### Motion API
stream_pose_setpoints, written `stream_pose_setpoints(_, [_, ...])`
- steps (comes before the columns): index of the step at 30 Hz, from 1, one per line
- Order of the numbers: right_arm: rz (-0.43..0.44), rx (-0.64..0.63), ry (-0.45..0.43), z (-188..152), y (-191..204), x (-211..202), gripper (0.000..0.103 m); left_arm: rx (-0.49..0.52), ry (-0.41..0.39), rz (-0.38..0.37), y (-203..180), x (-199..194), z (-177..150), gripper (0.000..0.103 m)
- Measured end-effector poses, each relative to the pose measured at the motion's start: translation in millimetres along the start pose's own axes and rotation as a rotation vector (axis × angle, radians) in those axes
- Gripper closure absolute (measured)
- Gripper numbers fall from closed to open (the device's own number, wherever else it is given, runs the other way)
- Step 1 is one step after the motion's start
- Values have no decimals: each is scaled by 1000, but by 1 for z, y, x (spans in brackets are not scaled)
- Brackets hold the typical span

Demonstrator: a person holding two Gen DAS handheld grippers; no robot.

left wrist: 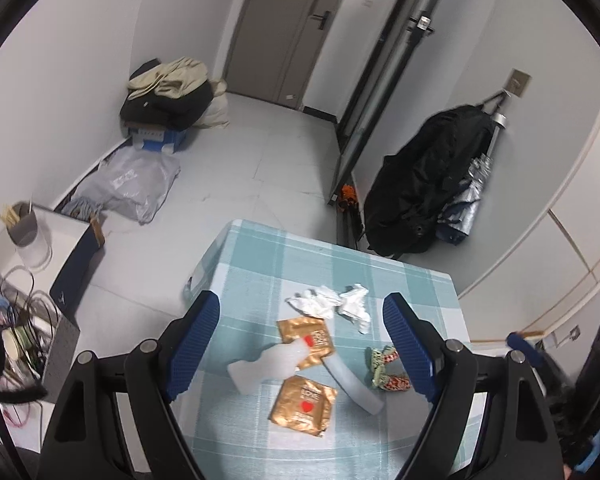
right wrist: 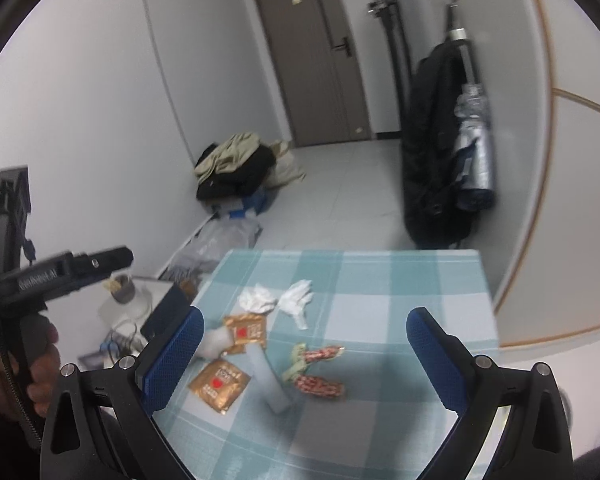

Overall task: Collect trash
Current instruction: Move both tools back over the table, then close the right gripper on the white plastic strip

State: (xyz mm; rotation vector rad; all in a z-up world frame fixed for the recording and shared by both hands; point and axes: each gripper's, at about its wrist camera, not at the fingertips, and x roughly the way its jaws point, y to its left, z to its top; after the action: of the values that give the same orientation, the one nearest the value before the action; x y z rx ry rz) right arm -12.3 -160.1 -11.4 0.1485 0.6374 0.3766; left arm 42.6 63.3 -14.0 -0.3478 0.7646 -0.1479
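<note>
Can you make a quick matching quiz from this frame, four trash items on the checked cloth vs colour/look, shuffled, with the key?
Items:
1. crumpled tissues
2. nearer square wrapper
3. small bottle
4. candy wrappers

Looks:
A. translucent white, lying on its side
B. gold foil with a red heart
C. red and green, twisted ends
D. plain white, at the far side of the pile

Pairs: 1-D, 2-B, 3-A, 4-C

Both the left gripper and the right gripper hover open above the pile, holding nothing.
</note>
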Motion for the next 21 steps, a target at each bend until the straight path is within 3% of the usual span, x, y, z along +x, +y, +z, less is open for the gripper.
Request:
stream_pose_setpoints(8, [68,-111,113,-6,33,56,13,-34,26,26,26,4,0,21])
stream_pose_setpoints(14, [98,-179,239,-13,50,103,19,-126,87,18,54,14,-1,22])
stream_pose_setpoints(21, [120,-229,360,-29,56,141,40,-181,84,17,66,11,5,22])
